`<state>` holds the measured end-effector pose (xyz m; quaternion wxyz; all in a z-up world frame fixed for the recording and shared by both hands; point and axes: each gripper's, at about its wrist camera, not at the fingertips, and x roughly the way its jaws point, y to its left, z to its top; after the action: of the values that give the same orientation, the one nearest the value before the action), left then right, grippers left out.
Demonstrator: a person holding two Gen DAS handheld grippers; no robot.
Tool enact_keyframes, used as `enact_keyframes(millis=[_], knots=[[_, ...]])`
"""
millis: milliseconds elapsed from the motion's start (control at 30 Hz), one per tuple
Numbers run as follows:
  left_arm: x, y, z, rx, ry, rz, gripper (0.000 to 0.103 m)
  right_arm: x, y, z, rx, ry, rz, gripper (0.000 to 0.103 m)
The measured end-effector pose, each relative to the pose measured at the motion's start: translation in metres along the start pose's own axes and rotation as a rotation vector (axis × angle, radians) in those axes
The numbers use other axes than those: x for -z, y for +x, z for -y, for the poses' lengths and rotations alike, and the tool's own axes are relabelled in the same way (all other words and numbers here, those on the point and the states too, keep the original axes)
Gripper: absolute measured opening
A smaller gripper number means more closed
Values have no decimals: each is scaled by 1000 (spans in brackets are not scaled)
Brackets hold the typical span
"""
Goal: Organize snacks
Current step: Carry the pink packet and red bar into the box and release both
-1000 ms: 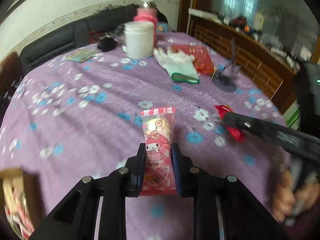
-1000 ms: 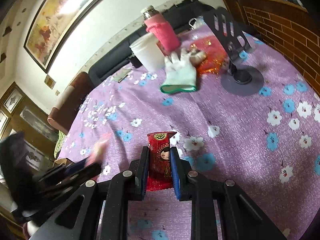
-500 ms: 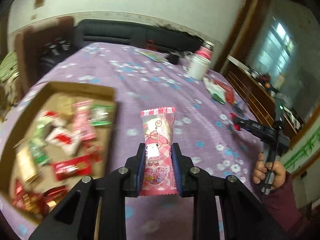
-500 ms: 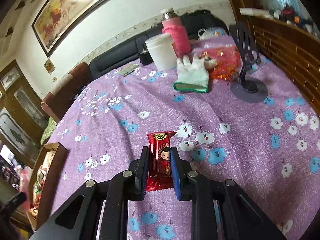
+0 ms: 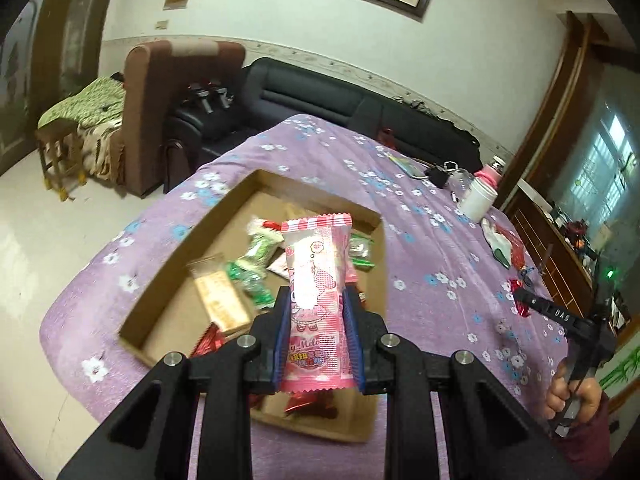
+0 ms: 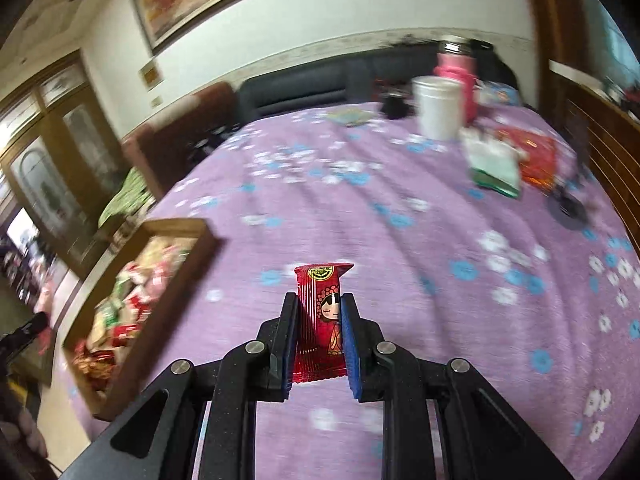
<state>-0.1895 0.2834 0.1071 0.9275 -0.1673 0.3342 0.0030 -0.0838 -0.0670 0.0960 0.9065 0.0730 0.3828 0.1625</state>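
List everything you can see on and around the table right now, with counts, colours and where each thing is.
Pink cartoon-print snack packet: one, pink, clamped in the left hand-held gripper above the box.
Red cartoon-girl snack packet: one, red, clamped in the right hand-held gripper above the cloth.
Shallow cardboard box: one, brown, near table edge, holding mixed wrapped snacks.
Floral tablecloth: one, purple, covering the table.
White plastic tub: one, white, far side.
Pink bottle: one, pink, behind the tub.
White work glove: one, white with green cuff, far right.
Black sofa: one, behind the table.
Left hand-held gripper: black, shut.
Right hand-held gripper: black, shut.
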Motion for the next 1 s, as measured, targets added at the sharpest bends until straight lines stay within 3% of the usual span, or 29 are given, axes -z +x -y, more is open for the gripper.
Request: enact_keyframes(millis=[267,400,500,567,700,867,1000], knots=[[-6,9,-34,-48,-16,-45,24,-9,25,-100,-152,-136,-70,22],[-26,42,-38,-47,23,-101,24,-11,56,-147,-205,-185,-142,22],[-41,65,-39,-68,51,-113,24,-17,82,-174,-210,-218,-183,22],[-53,81,-42,-44,40,-137,24,-18,94,-189,-205,-239,-195,22],[-83,121,-46,-28,37,-201,24,-21,124,-206,-201,-245,-232,22],[-105,164,-49,-68,47,-250,24,-25,154,-218,-192,-248,-269,23],[-110,184,-54,-64,16,-273,34,-28,171,-220,-199,-244,-284,23]])
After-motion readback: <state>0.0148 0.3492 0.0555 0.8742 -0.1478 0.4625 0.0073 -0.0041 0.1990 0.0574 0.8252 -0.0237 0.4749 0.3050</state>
